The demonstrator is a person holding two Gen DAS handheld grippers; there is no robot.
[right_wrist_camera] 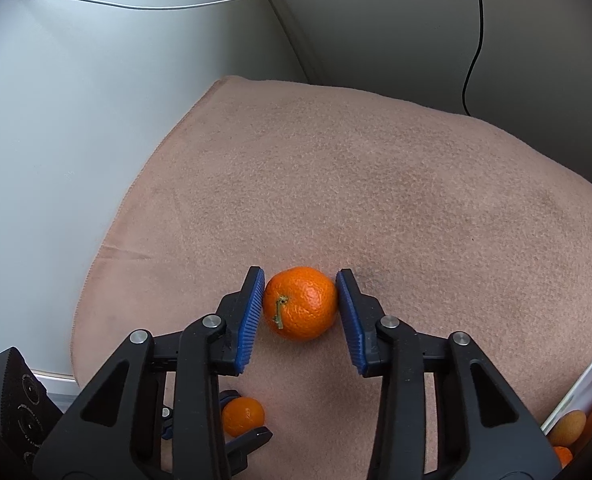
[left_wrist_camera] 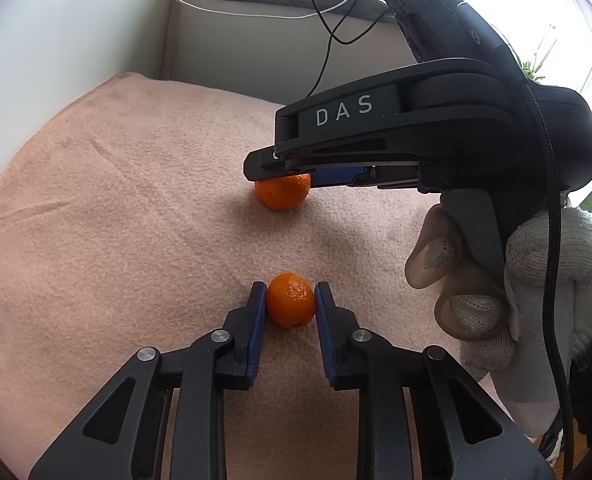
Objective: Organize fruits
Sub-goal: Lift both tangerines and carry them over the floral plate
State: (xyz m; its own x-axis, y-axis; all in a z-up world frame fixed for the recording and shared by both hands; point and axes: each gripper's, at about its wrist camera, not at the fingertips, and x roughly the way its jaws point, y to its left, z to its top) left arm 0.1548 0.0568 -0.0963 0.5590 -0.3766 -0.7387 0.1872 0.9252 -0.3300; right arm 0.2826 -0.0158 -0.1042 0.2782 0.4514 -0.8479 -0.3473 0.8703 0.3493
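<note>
Pink fleece cloth [right_wrist_camera: 376,168] covered the work surface, with a pale wall behind it and loose cables trailing across the background. Two tangerines rested on the cloth, well apart from each other.

Left gripper [left_wrist_camera: 290,300]: its blue pads [left_wrist_camera: 255,320] stood on either side of the near tangerine [left_wrist_camera: 290,300], each touching or just short of the peel. Whether pressure was applied could not be confirmed, and the fruit appeared to rest on the cloth.

Right gripper [right_wrist_camera: 300,304]: its pads [right_wrist_camera: 249,320] bracketed the stemmed tangerine [right_wrist_camera: 300,303]. The left pad touched the peel; the right pad sat at the peel's edge. Its fingers were narrowed around the fruit rather than pressed together. A gloved hand [left_wrist_camera: 516,280] held this gripper by its handle.

At the right edge of the right wrist view, a white container [right_wrist_camera: 588,376] holding other fruit was partly visible; its contents were too cropped to identify.

Judged step: securing both tangerines for transfer. Recommended practice:

1. Centre each fruit between the pads at its widest girth, since a round body tends to squirt forward under an off-centre squeeze
2. Close slowly and stop once the peel dimples slightly; the skin looked soft and likely to bruise
3. Lift straight up before any sideways travel, so the fleece nap does not drag the fruit
4. Keep the two grippers separated during the lift to avoid a collision
</note>
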